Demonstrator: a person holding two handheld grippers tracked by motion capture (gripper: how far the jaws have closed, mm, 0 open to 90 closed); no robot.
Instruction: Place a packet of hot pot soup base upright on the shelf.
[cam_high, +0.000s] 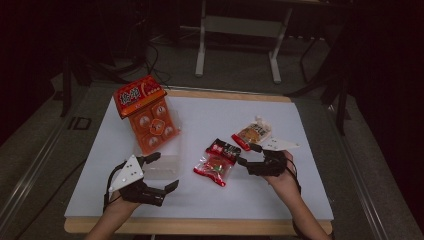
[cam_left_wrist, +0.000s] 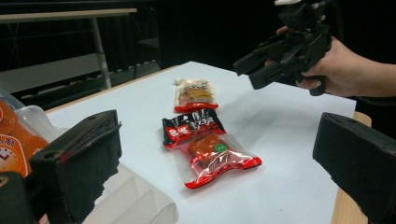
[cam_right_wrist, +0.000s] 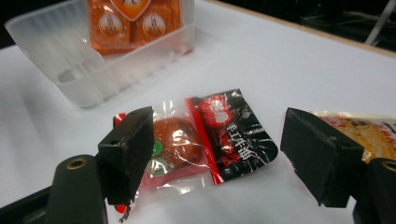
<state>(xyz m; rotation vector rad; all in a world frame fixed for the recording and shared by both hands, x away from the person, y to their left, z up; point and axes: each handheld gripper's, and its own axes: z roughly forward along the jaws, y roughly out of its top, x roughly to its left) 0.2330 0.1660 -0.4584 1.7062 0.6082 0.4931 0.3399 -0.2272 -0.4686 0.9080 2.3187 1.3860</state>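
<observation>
The red-and-black snack packet (cam_high: 218, 162) I'm reaching for lies flat on the white table, its black printed end pointing away from me. Its clear end shows a reddish-brown piece inside. It rests just short of the orange-and-white packet (cam_high: 251, 132).

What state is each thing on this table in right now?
Red and black clear-windowed snack packet: sealed, flat on the white table, untouched.
Yellow-orange snack packet: sealed, lying flat.
Clear plastic bin: open-topped, holding an orange multipack.
Right claw: open, poised over the red and black packet.
Left claw: open, holding nothing.
</observation>
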